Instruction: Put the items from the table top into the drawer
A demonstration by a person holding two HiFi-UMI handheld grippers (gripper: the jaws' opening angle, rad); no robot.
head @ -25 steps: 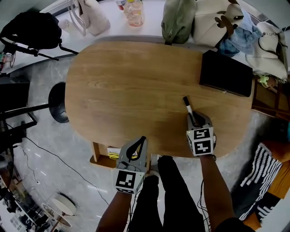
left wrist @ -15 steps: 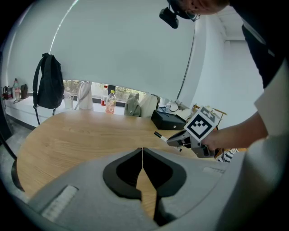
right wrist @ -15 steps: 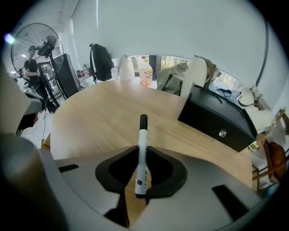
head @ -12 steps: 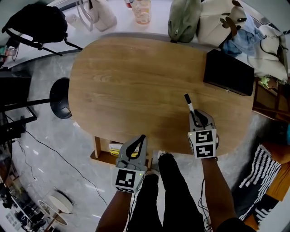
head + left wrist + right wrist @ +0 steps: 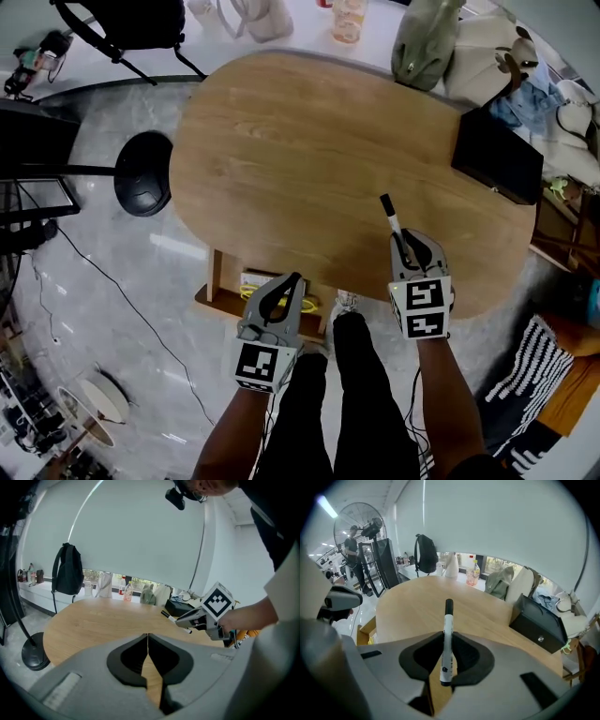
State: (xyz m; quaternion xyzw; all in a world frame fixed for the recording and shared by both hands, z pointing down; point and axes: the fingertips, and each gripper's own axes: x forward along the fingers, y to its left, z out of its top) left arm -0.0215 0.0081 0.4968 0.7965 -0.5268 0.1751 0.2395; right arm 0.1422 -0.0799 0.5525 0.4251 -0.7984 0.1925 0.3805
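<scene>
Compared with a second ago: both grippers drawn back from the table [image 5: 309, 141] toward the body, with the table top slid away from them in the head view and more floor exposed on the near side. Marker [image 5: 391, 218] clamped lengthwise as before in the right gripper [image 5: 404, 246], black cap projecting ahead of the jaws, seemingly lifted clear of the wood rather than lying on it. Left gripper [image 5: 296, 279] clenched on nothing, jaws pressed together. Open wooden drawer [image 5: 214, 298] now more fully uncovered under the near table edge, just ahead of the left gripper's tips and well to the left of the right gripper. Judged meaning for the task: pick-up done, carry under way, drop into the drawer not yet made; next, probably, a swing of the marker leftward and down past the table edge. Shown best from the head: the drawer's place against both grippers, with something yellow inside it. Shown only in the right gripper view: the pads closed on the marker's white barrel, plus the latch face of the black box [image 5: 539, 624] far ahead to the right. Shown only in the left gripper view: the shut, empty jaws, and the right gripper from the side with the marker pointing out over the table top.
</scene>
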